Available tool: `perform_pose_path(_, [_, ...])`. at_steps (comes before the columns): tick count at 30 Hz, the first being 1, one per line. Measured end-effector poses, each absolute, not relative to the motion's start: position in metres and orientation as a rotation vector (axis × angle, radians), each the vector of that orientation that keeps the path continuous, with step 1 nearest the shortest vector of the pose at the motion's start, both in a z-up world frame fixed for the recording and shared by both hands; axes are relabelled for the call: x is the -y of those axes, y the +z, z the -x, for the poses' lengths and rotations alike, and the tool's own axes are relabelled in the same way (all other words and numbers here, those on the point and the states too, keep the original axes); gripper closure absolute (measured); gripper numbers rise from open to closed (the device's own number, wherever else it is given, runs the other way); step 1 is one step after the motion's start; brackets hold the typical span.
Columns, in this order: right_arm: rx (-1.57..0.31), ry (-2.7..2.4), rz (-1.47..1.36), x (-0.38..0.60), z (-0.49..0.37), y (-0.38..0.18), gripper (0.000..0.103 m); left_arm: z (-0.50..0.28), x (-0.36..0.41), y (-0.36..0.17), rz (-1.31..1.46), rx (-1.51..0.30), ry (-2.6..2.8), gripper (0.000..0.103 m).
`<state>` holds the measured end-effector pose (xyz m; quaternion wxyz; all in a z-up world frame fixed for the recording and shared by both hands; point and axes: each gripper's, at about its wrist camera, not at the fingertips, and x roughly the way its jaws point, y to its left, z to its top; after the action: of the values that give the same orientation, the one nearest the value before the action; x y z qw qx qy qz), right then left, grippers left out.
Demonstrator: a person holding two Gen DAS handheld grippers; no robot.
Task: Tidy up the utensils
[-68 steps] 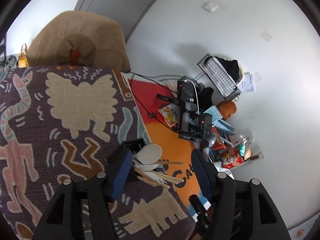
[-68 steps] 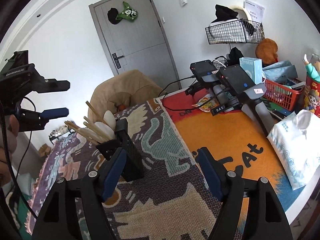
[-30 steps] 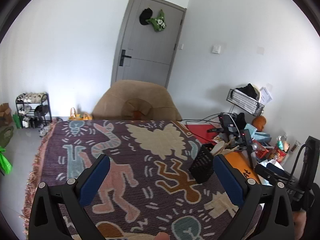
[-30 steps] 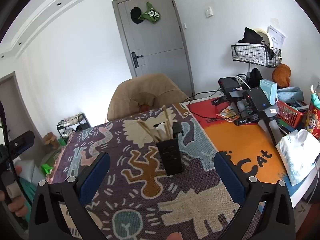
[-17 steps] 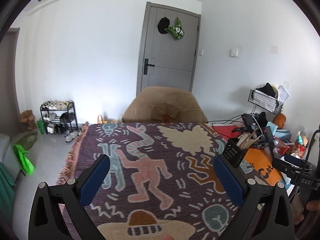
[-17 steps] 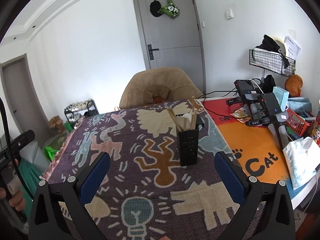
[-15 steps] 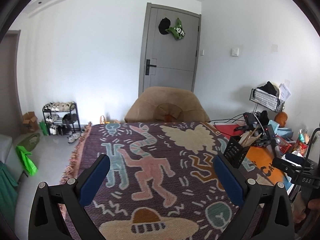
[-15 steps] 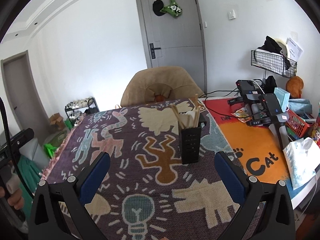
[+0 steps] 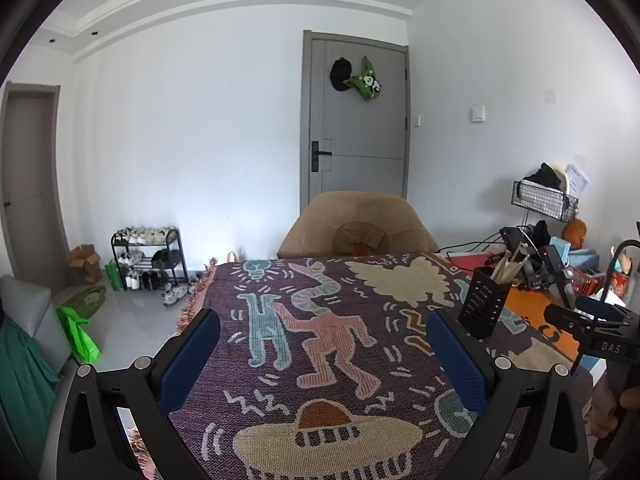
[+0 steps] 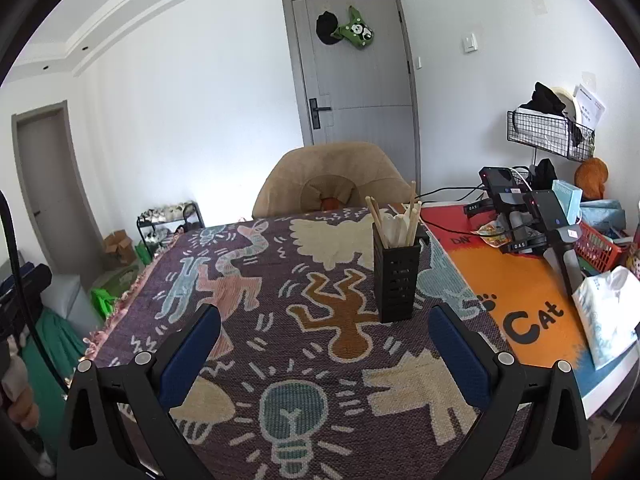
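Note:
A black perforated utensil holder (image 10: pixel 397 276) stands upright on the patterned cloth, filled with wooden chopsticks and pale spoons (image 10: pixel 396 222). In the left wrist view the same holder (image 9: pixel 483 303) sits at the right, beyond the right finger. My right gripper (image 10: pixel 324 340) is open and empty, held back from the holder, which lies just left of its right finger. My left gripper (image 9: pixel 322 344) is open and empty over the cloth, well left of the holder.
A tan chair (image 10: pixel 332 178) stands at the table's far edge. Right of the patterned cloth (image 10: pixel 256 280) lies an orange mat (image 10: pixel 520 300) with spare grippers (image 10: pixel 536 216), a red basket (image 10: pixel 600 248) and a white bag (image 10: pixel 608 312). A shoe rack (image 9: pixel 150 256) stands by the wall.
Both grippers have pulled back and up from the holder, and their jaws have widened. The holder now stands upright with the utensils inside.

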<state>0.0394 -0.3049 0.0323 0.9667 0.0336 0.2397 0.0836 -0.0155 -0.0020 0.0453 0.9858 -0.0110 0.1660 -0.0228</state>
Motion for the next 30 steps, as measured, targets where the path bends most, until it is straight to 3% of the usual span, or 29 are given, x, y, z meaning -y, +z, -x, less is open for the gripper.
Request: perform_pose_path(30, [-0.458, 0.205, -0.035, 0.299, -0.028, 0.043, 0.0, 0.017, 0.008, 0.042, 0.022, -0.357, -0.078, 0.0])
